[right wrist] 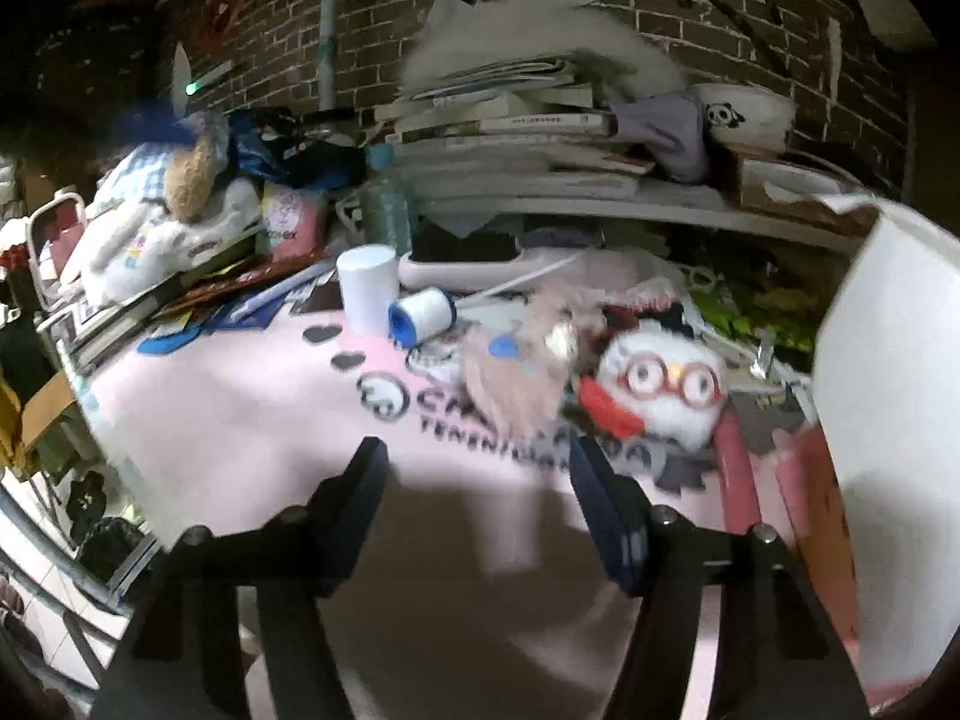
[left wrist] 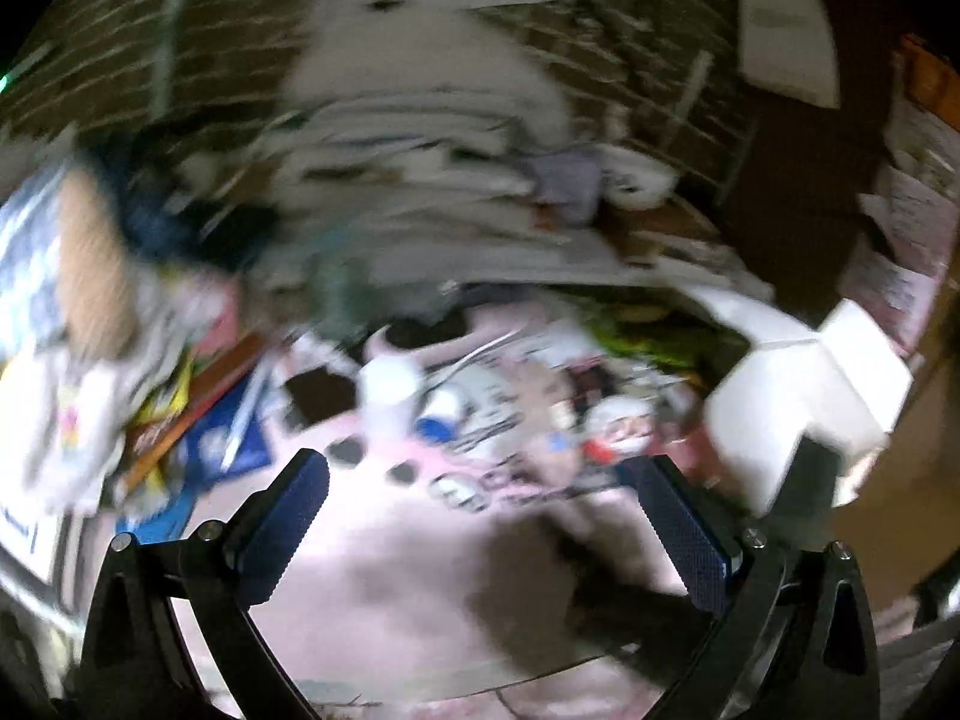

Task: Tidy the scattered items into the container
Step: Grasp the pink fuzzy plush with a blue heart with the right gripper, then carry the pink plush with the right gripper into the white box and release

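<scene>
Both sets of jaws stand spread apart with nothing between them: the left gripper (left wrist: 480,516) and the right gripper (right wrist: 477,468) each hover over a bare stretch of the pink mat (right wrist: 252,438), so neither has taken hold of anything yet. That released stance suits an approach, I judge, since wide jaws can drop over a soft toy from above. Just beyond the right gripper's tips lie the scattered items: a pinkish fluffy toy (right wrist: 528,360), blurred, and touching its right side a white owl plush (right wrist: 666,390) with red glasses and a red scarf. A little further back a spool of white thread (right wrist: 423,312) lies on its side against an upright white cylinder (right wrist: 367,285). The container (right wrist: 894,420), a white-walled box, rises at the right edge of the right wrist view and shows as a pale block (left wrist: 798,402) in the left wrist view, close beside the owl, so carries should be short. The left wrist view is heavily smeared, and little detail can be read there. Farthest off, a stack of books (right wrist: 516,138) and a panda bowl (right wrist: 744,111) sit on a shelf before the brick wall (right wrist: 384,18).
</scene>
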The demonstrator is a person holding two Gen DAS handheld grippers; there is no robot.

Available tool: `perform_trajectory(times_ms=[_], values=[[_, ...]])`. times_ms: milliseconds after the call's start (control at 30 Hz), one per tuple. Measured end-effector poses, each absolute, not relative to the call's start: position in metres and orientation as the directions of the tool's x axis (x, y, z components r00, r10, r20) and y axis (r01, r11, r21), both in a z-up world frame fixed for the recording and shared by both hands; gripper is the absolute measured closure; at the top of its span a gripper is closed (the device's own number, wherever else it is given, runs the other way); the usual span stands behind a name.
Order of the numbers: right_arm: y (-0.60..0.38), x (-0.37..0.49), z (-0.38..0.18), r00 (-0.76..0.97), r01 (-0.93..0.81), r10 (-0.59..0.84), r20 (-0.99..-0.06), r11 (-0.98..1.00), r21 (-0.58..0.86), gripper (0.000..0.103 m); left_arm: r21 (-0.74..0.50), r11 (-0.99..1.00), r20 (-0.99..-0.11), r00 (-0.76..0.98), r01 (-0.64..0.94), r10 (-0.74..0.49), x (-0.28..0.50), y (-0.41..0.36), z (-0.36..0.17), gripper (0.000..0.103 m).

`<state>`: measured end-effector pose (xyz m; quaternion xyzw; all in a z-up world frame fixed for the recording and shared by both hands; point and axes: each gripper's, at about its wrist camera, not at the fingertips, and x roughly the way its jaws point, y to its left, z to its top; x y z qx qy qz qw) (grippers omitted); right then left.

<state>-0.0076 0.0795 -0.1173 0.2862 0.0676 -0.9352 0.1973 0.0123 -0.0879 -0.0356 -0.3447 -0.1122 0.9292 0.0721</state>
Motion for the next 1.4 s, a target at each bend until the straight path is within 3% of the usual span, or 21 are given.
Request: perform_trajectory(times_ms=[167,267,500,533,600,700,800,1167,1400], values=[[0.066,-0.033,-0.104,-0.754,0.379,-0.289,-0.590,-0.925,-0.031,0.042,-0.337,-0.941,-0.622,-0.740,-0.041,0.255,0.015,-0.099,-0.060,0.000],[0.056,-0.052,-0.103,-0.750,0.344,-0.226,-0.621,-0.936,-0.074,0.031,-0.309,-0.950,-0.623,-0.748,-0.032,0.228,0.016,-0.095,-0.064,0.000],[0.049,-0.084,-0.122,-0.692,0.312,-0.155,-0.705,-0.945,-0.098,0.031,-0.284,-0.958,-0.626,-0.752,-0.028,0.207,0.014,-0.090,-0.069,0.000],[0.049,-0.086,-0.125,-0.687,0.308,-0.154,-0.710,-0.947,-0.093,0.032,-0.283,-0.959,-0.627,-0.751,-0.028,0.207,0.013,-0.089,-0.069,0.000],[0.050,-0.090,-0.128,-0.676,0.305,-0.156,-0.720,-0.949,-0.081,0.050,-0.280,-0.960,-0.628,-0.751,-0.027,0.204,0.013,-0.089,-0.068,0.000],[0.054,-0.092,-0.128,-0.663,0.309,-0.182,-0.726,-0.950,-0.044,0.068,-0.286,-0.958,-0.624,-0.753,-0.027,0.207,0.013,-0.090,-0.068,0.000],[0.054,-0.089,-0.128,-0.663,0.322,-0.196,-0.722,-0.946,-0.039,0.073,-0.293,-0.956,-0.622,-0.755,-0.024,0.210,0.013,-0.091,-0.068,0.000],[0.071,-0.024,-0.123,-0.610,0.460,-0.398,-0.685,-0.882,0.103,0.075,-0.305,-0.952,-0.631,-0.746,-0.013,0.212,0.016,-0.098,-0.073,0.000],[0.072,-0.003,-0.116,-0.670,0.478,-0.393,-0.630,-0.877,0.038,0.075,-0.301,-0.954,-0.640,-0.741,0.000,0.202,0.016,-0.100,-0.076,0.000]])
